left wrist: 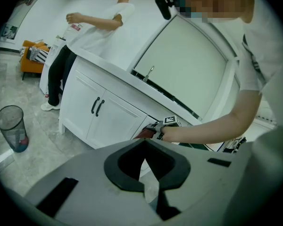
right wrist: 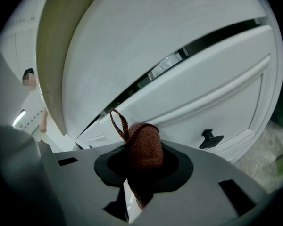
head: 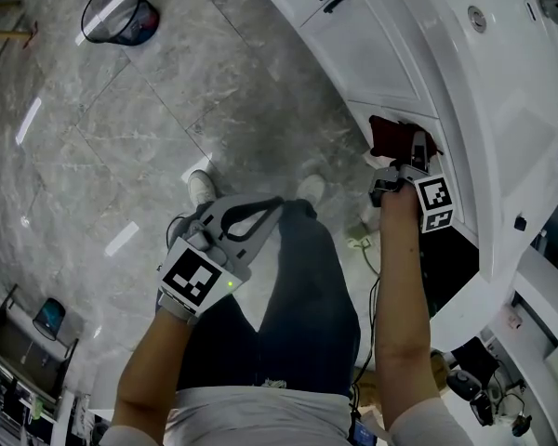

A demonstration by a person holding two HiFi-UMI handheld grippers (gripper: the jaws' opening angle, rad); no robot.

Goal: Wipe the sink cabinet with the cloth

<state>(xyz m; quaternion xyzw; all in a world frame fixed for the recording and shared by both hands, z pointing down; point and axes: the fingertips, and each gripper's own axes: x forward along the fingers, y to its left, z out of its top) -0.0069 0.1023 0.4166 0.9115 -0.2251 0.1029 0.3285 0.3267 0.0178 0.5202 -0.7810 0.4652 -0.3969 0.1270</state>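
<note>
Before sink cabinet (right wrist: 179,102), cloth (right wrist: 144,142) in right gripper (right wrist: 139,168)

Grey marbled tile floor (head: 121,137). Wastebasket (head: 119,13) stands far left; sink cabinet (head: 372,45) along right edge; shoes (head: 202,186) mid-floor.

coarse woven cloth (right wrist: 144,147); glossy smooth white cabinet (right wrist: 188,93).

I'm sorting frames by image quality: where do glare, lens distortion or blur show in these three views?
Head view: sharp, with bright light streaks glaring off the glossy floor. Left gripper view: fisheye bows the sink cabinet, and the corners vignette dark. Right gripper view: stronger fisheye curves the cabinet's panels; the cloth is sharp, the left edge dark and blurred.
</note>
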